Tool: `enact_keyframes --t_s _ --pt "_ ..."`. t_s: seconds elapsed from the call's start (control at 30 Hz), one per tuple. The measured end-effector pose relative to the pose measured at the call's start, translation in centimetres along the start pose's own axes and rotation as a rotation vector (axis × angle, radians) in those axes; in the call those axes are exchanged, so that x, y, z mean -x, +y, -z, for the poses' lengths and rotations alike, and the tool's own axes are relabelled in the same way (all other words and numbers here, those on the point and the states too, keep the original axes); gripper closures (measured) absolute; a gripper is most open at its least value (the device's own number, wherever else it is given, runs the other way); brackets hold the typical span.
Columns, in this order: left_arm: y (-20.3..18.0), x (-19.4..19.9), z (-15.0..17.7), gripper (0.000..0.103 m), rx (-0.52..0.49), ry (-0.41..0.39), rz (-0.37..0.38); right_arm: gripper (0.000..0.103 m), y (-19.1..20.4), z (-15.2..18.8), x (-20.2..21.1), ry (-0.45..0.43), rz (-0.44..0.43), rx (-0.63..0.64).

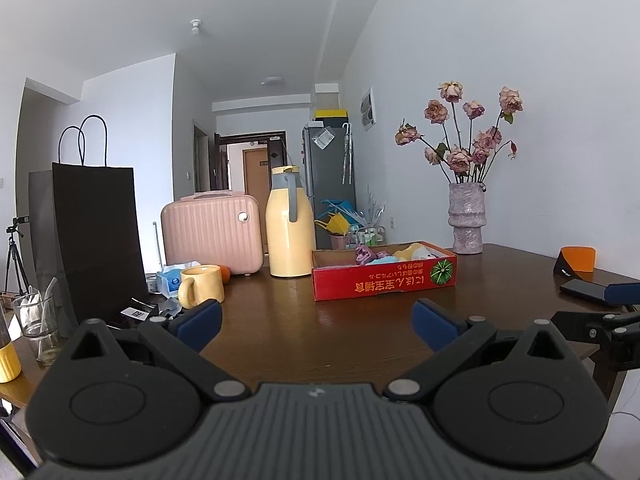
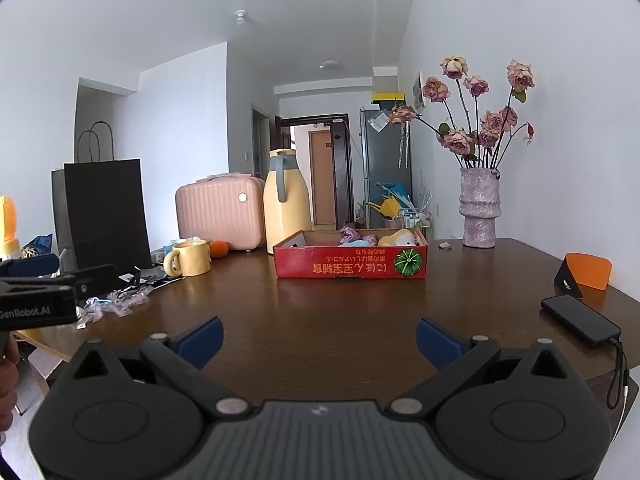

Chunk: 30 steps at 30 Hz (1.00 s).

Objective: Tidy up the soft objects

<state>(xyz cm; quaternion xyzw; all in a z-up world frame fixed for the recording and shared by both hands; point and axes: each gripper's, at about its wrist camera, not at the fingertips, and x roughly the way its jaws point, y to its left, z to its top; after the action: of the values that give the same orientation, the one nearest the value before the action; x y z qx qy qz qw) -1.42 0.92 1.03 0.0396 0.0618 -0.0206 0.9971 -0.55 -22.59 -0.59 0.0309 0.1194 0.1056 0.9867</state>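
A shallow red cardboard box [image 1: 384, 280] [image 2: 350, 266] sits on the dark wooden table [image 1: 320, 344] [image 2: 320, 312], ahead of both grippers. Soft toys lie inside it: a purple one [image 1: 365, 255] [image 2: 350, 234], a light blue one [image 1: 385, 259] and a yellow-white plush [image 1: 416, 251] [image 2: 402, 237]. My left gripper [image 1: 316, 324] is open and empty, above the table's near edge. My right gripper [image 2: 319, 340] is open and empty, also well short of the box. Each gripper shows at the edge of the other's view.
A yellow thermos [image 1: 290, 224] [image 2: 285, 204], pink case [image 1: 212, 232], yellow mug [image 1: 200, 286] [image 2: 188, 258], orange fruit [image 2: 218, 249] and black paper bag [image 1: 100, 240] stand left. A vase of dried roses [image 1: 466, 220] [image 2: 479, 208], a phone [image 2: 580, 319] and crumpled wrappers [image 2: 112, 304] lie around.
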Motion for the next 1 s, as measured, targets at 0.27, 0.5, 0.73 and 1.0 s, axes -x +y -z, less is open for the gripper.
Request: enact_keyframes --t_s 0.27,0.5,0.73,1.0 --pt "0.1 -0.01 -0.04 0.0 -0.002 -0.003 0.0 0.0 -0.16 0.1 -0.01 0.001 -0.003 -0.006" --pt "0.14 0.0 -0.07 0.0 -0.003 -0.003 0.001 0.0 -0.27 0.1 -0.06 0.007 -0.005 -0.014" --pt "0.16 0.0 -0.08 0.0 -0.002 -0.004 0.001 0.0 -0.3 -0.04 0.04 0.003 -0.005 -0.017" --pt "0.15 -0.03 -0.14 0.0 -0.003 -0.003 0.004 0.0 0.02 0.03 0.15 -0.002 -0.009 -0.009"
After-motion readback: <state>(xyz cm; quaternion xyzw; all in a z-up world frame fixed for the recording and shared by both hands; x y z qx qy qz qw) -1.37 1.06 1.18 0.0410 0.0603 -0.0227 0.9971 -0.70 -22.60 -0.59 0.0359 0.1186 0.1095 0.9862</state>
